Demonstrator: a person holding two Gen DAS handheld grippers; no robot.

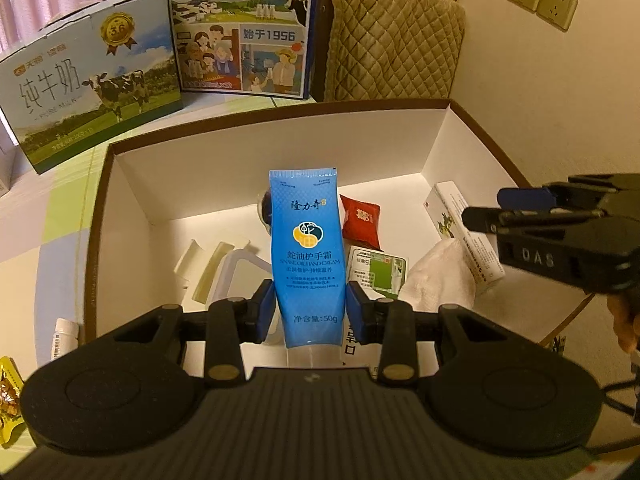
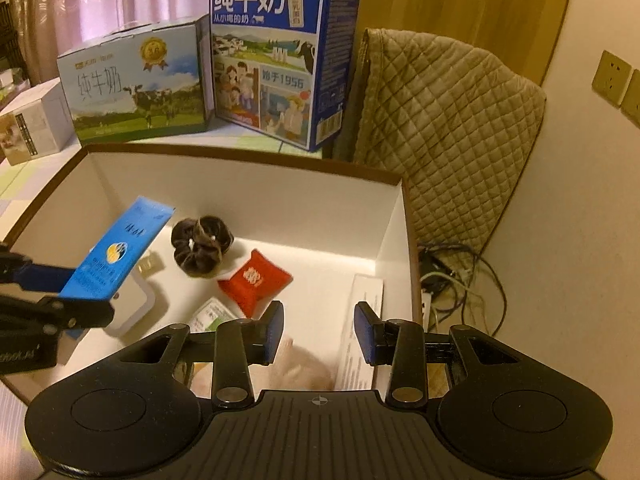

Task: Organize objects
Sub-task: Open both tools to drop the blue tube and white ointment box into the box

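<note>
One tube (image 1: 306,256) clamped in left gripper (image 1: 310,312), held over box (image 1: 100,216) for dropping in (right gripper (image 2: 319,334) parted, empty, lower centre).

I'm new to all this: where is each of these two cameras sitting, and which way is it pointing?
Left wrist: sits on the left gripper, looking along its fingers down into the white box; the blue hand cream tube is clamped between them, and the right gripper shows at the right edge.
Right wrist: sits on the right gripper, open, aimed into the same box; the left gripper enters from the left holding the tube.
Shared: box, tube, red packet, milk cartons behind.
</note>
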